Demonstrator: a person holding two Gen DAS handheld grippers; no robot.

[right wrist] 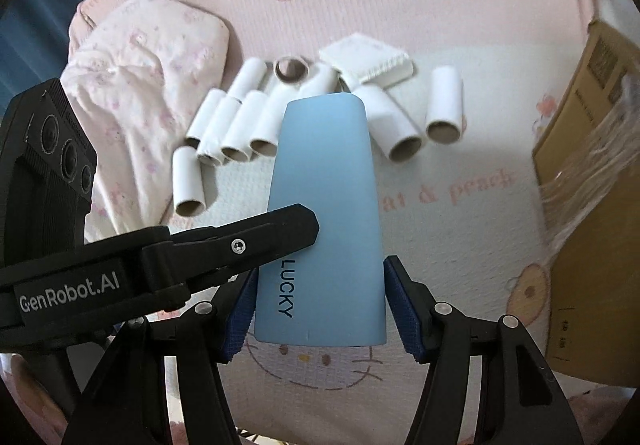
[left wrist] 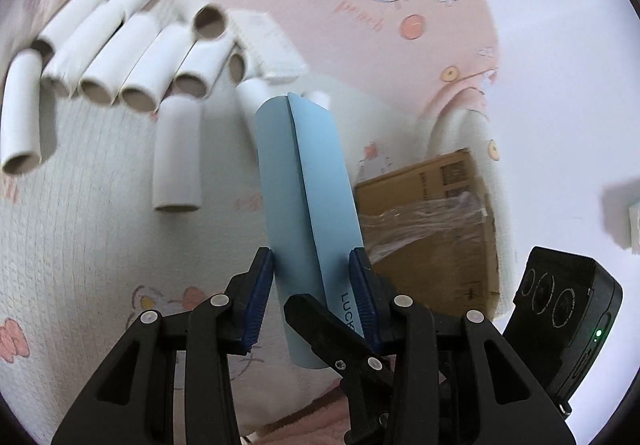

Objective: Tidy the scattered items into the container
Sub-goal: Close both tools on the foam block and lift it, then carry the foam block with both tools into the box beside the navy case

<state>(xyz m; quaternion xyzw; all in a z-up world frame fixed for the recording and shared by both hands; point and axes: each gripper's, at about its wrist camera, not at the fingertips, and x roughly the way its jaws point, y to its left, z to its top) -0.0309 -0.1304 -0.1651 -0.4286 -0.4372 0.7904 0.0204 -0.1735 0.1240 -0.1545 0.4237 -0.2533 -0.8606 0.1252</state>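
both my left claw (left wrist: 312, 277) and right claw (right wrist: 320, 285) clenched the blue box (right wrist: 324, 205), its long axis pointing ahead, cardboard container (right wrist: 592, 205) to my right.

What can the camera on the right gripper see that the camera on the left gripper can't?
Only the right wrist view shows the crumpled pink flowered cloth beside the tubes, and the GenRobot.AI label on the left gripper. Only the left wrist view shows the seam running down the blue LUCKY case and the bright white wall at the right. Both show the case between blue-padded fingers, the pile of white cardboard tubes, the brown cardboard box and the pink cat-print blanket.
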